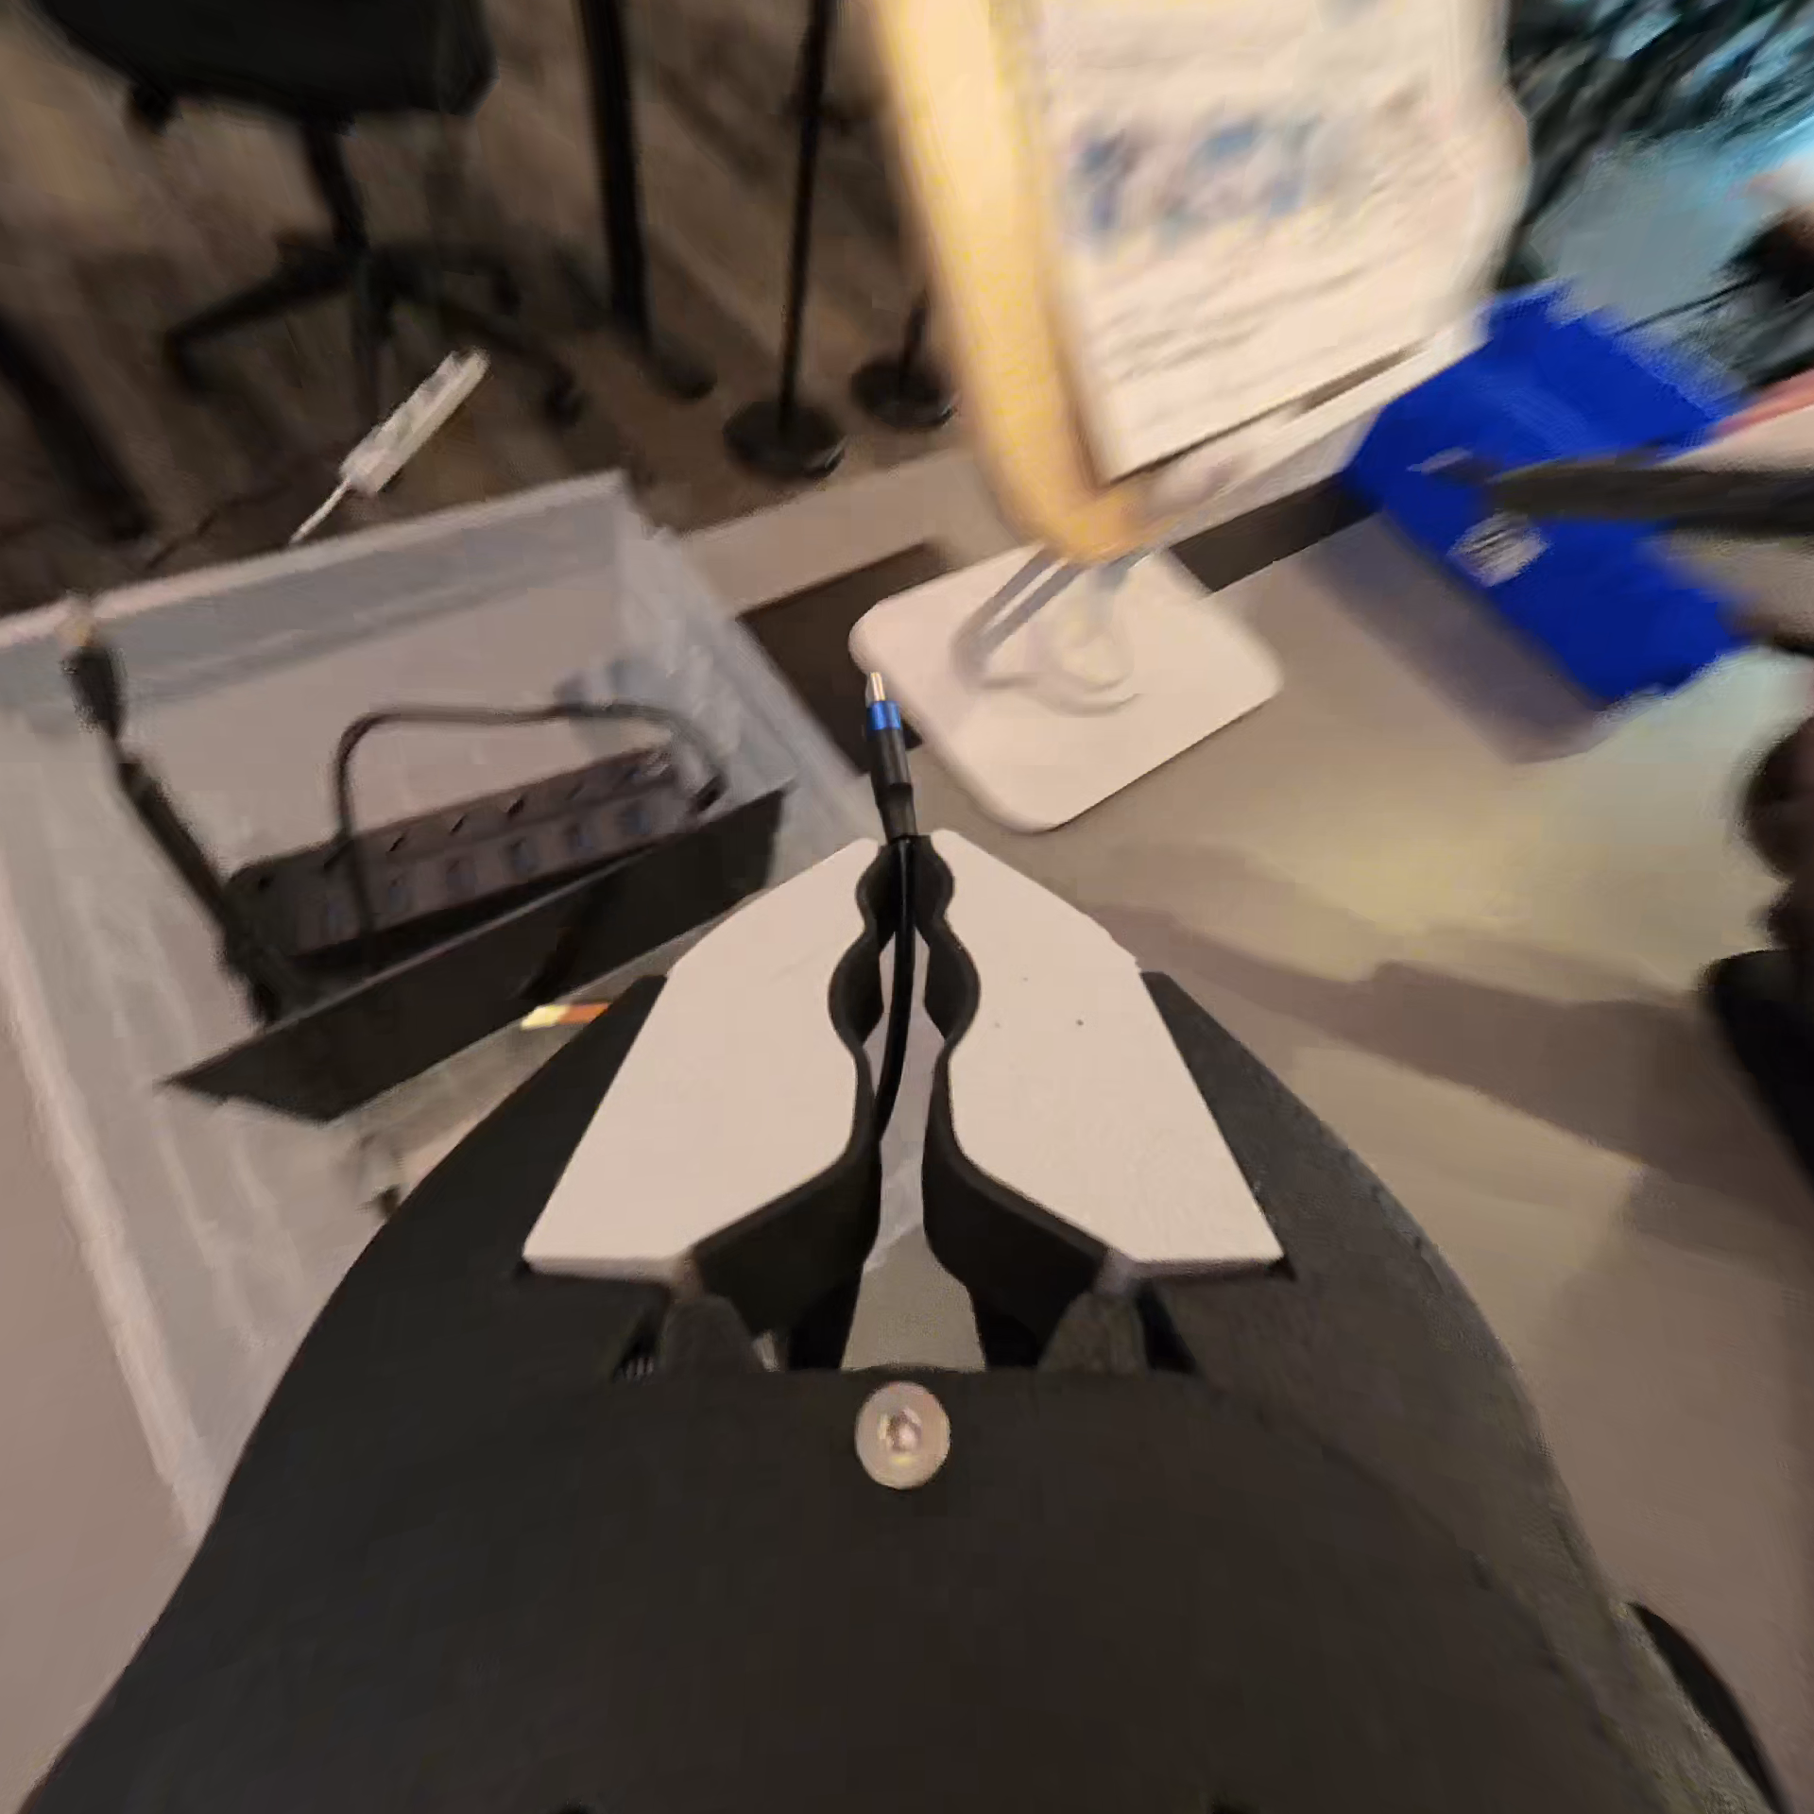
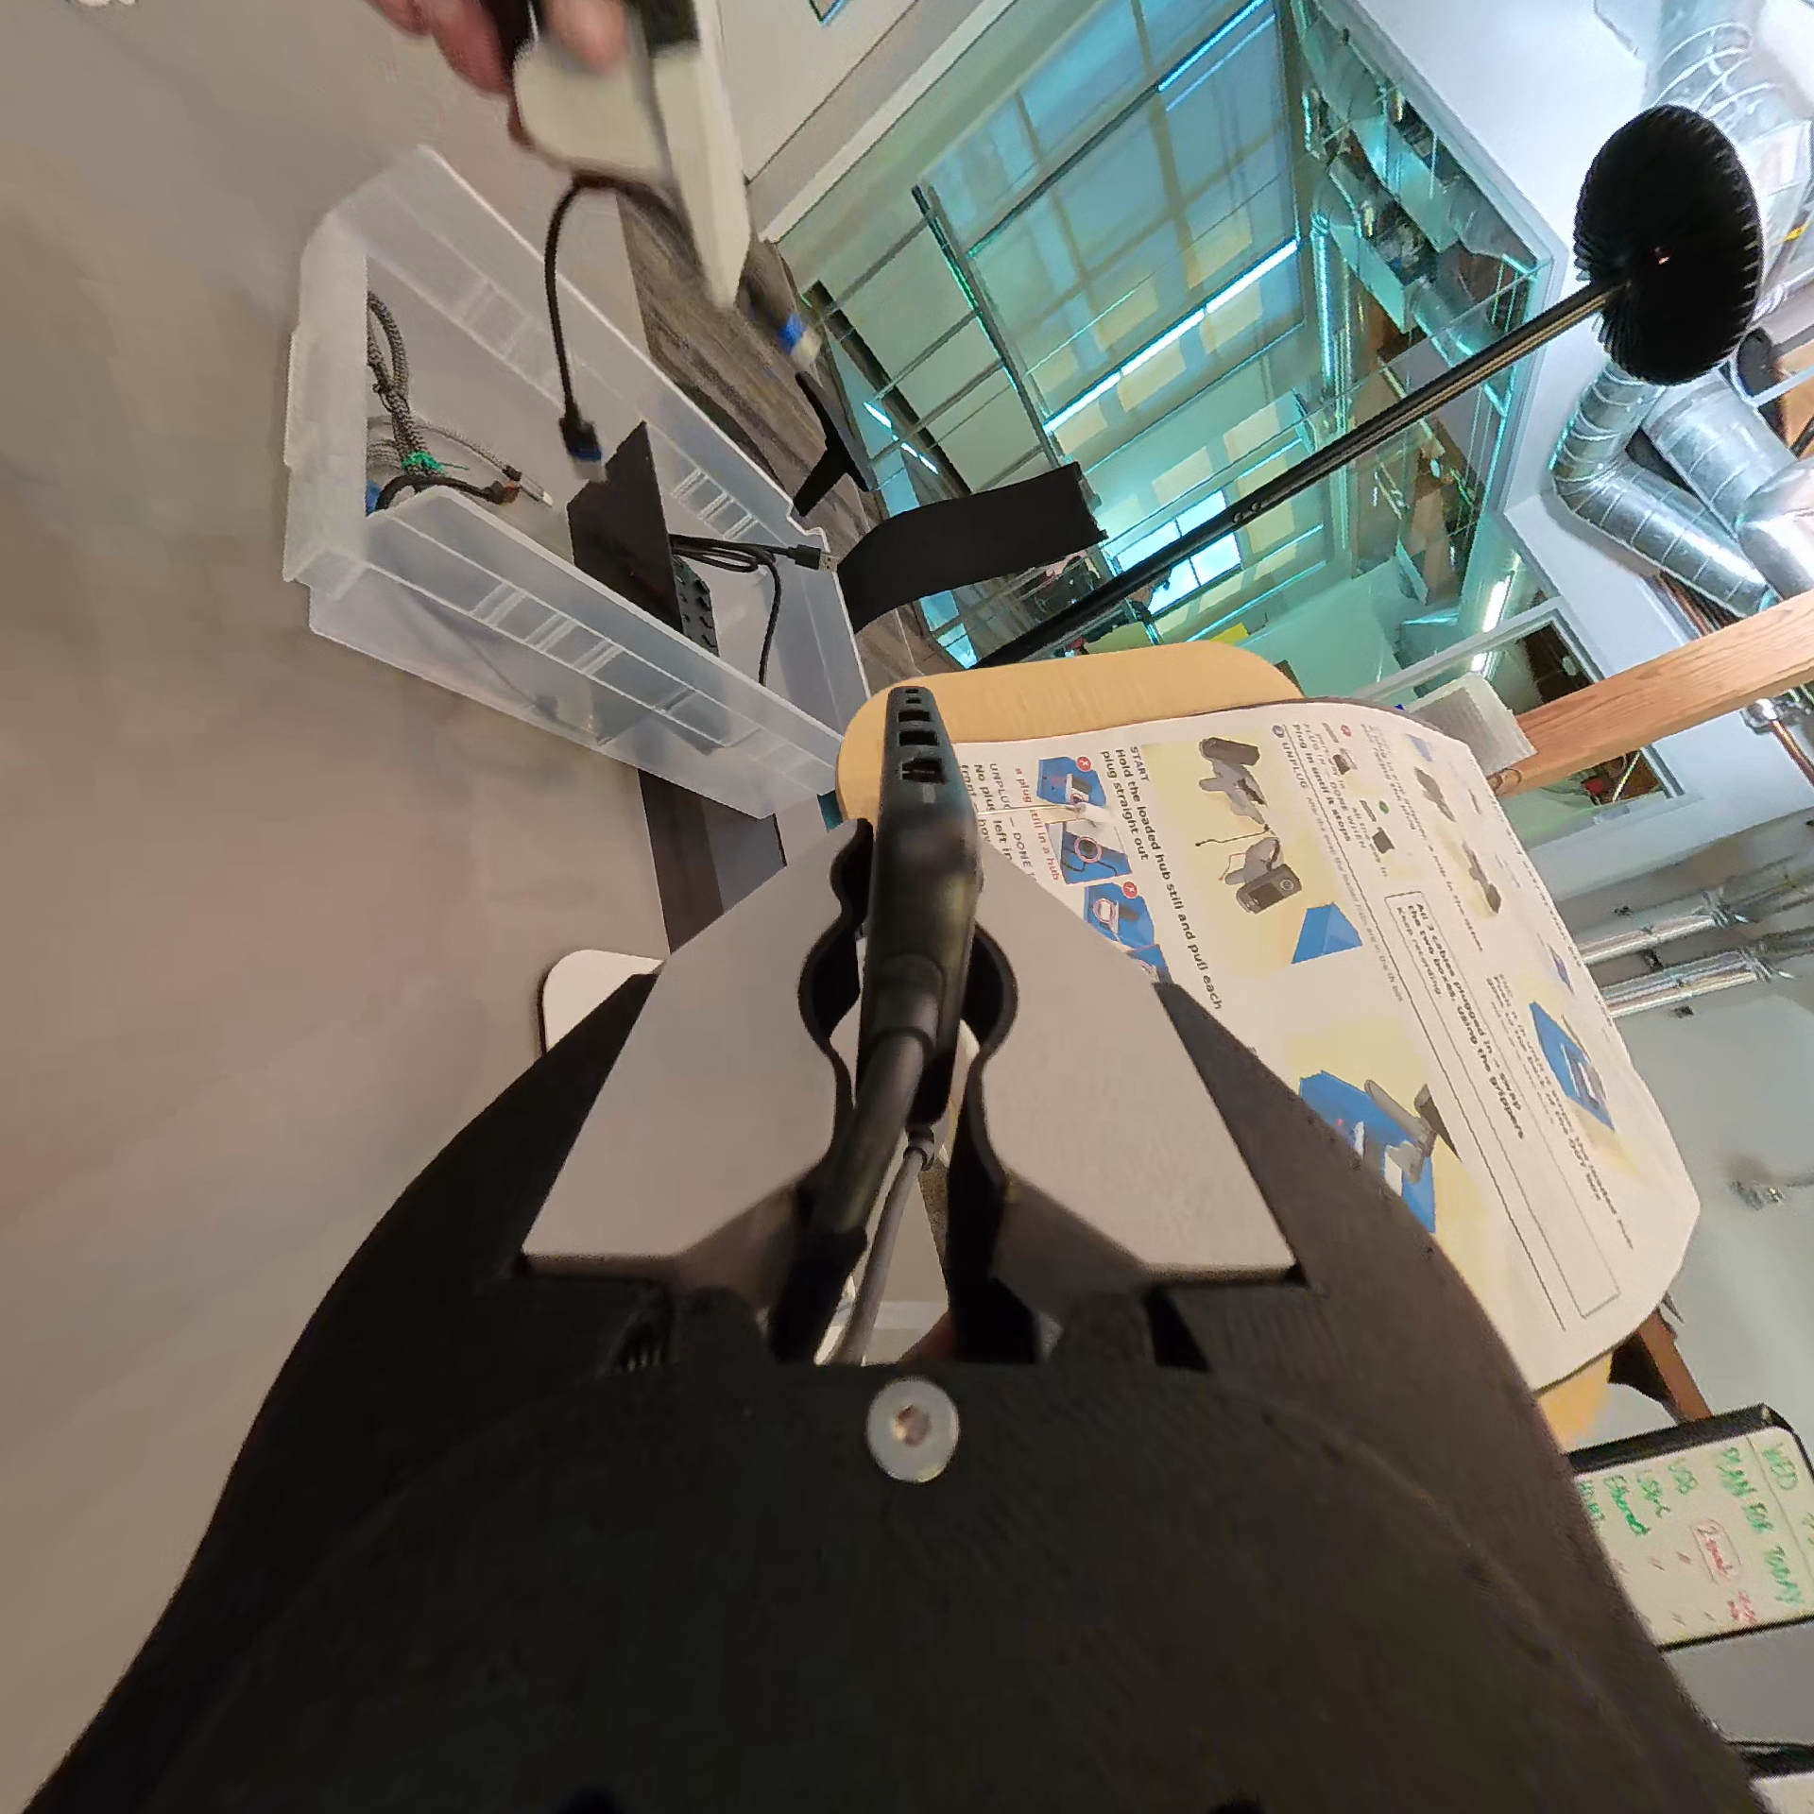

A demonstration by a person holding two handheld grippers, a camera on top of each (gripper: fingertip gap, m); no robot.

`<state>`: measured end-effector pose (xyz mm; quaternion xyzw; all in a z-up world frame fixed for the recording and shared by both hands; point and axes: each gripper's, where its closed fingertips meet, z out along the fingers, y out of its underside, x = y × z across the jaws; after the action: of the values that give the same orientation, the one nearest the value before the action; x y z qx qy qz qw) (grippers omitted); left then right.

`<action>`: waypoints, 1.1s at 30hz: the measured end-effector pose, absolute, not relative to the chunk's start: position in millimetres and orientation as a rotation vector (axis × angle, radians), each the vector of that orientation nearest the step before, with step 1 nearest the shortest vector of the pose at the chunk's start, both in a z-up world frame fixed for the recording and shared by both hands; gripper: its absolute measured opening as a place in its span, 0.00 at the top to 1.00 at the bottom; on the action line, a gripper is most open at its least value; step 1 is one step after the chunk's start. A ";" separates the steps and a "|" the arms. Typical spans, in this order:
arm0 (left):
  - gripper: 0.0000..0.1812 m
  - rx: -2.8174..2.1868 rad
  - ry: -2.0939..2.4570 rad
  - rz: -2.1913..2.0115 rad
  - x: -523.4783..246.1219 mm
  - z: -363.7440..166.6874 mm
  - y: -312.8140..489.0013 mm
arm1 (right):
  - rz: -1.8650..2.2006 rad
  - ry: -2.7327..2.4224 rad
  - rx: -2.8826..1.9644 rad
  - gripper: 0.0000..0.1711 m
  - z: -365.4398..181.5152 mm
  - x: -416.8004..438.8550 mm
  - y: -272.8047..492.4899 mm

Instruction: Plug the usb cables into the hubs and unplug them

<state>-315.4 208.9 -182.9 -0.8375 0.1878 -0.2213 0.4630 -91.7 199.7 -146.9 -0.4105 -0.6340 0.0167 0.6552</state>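
My left gripper (image 1: 903, 846) is shut on a thin black USB cable (image 1: 898, 982). Its blue-ringed plug (image 1: 883, 721) sticks out forward past the fingertips, above the grey table. My right gripper (image 2: 918, 874) is shut on a slim black hub (image 2: 915, 785), held up with its row of ports pointing forward. The hub's own lead runs back between the fingers. The left gripper (image 2: 687, 147) shows blurred at the top of the right wrist view, with the blue plug (image 2: 800, 339) at its tip and the cable's other end (image 2: 579, 442) hanging over the bin. Plug and hub are apart.
A clear plastic bin (image 1: 628, 550) (image 2: 442, 589) holds a long black multi-port hub (image 1: 471, 844) on a black stand, plus loose cables (image 2: 393, 432). An instruction sheet on a wooden board (image 2: 1325, 933) stands on a white base (image 1: 1080, 707). A blue box (image 1: 1541, 520) lies at the right. The grippers' ends are close to 25 cm from one another.
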 end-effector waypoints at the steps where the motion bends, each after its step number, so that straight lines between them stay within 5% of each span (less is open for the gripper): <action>1: 0.98 -1.988 0.484 -0.610 -301.5 -161.1 196.5 | 0.038 -1.433 -0.934 0.94 -145.8 -89.5 200.7; 7: 0.98 -1.762 0.591 -0.905 -197.0 -109.5 125.0 | 0.054 -1.400 -0.952 0.94 -137.5 -75.5 205.9; 15: 0.99 -1.888 0.419 -1.385 -88.4 -226.5 106.3 | 0.059 -1.351 -0.977 0.94 -126.6 -51.3 214.8; 24: 0.98 -2.136 0.294 -1.132 -120.4 -304.4 141.1 | 0.073 -1.344 -0.984 0.94 -127.0 -48.5 217.4; 28: 0.80 -2.204 0.326 -0.906 -143.7 -317.7 149.4 | 0.072 -1.353 -0.989 0.94 -130.5 -50.4 218.3; 33: 0.73 -2.180 0.509 -0.612 -162.1 -314.0 147.4 | 0.073 -1.352 -0.992 0.94 -131.0 -50.3 218.8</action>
<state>-162.1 147.4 -314.0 -0.8613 0.2011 -0.2416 0.3991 -50.3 218.8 -131.0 -0.4397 -0.5995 0.0322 0.6680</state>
